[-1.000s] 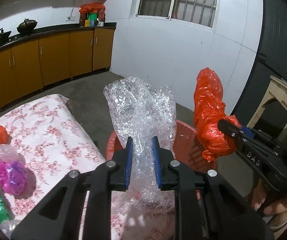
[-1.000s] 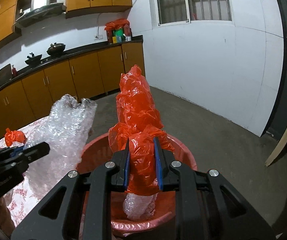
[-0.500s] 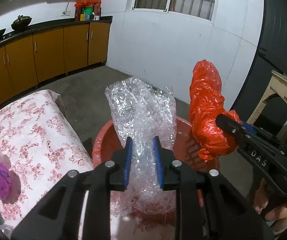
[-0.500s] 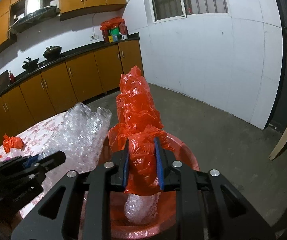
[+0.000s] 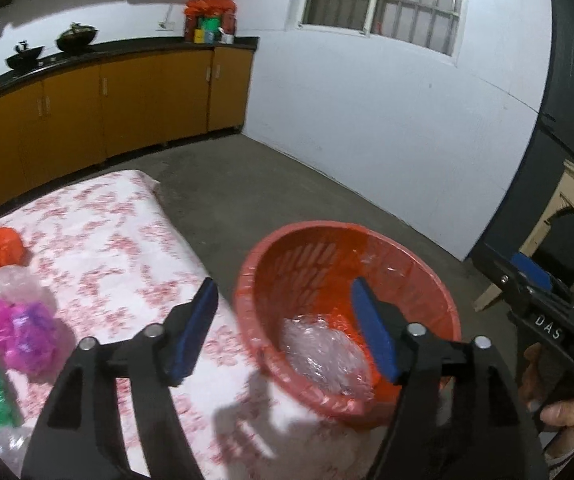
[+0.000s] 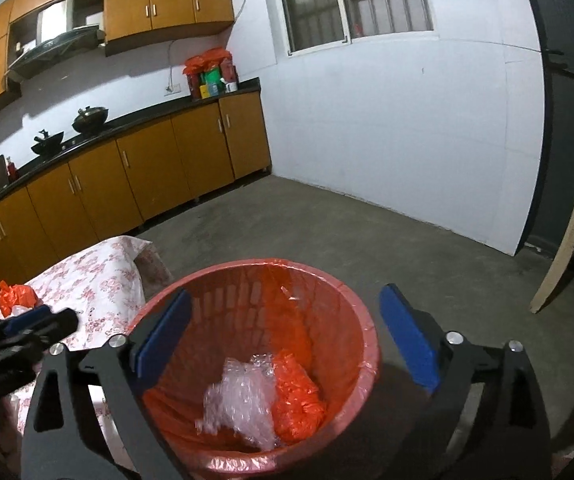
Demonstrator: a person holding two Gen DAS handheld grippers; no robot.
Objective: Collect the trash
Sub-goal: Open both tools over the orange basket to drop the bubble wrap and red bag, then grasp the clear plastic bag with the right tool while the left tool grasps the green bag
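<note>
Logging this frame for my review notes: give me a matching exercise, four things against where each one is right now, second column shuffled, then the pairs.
Things
1. bubble wrap
2. magenta bag
3. left tongs
4. black wok

Places or states
A. on the kitchen counter
B. open, holding nothing
C. inside the red basket, beside a crumpled orange bag
D. on the floral tablecloth

Pairs: 1-C, 2-D, 3-B, 4-A
</note>
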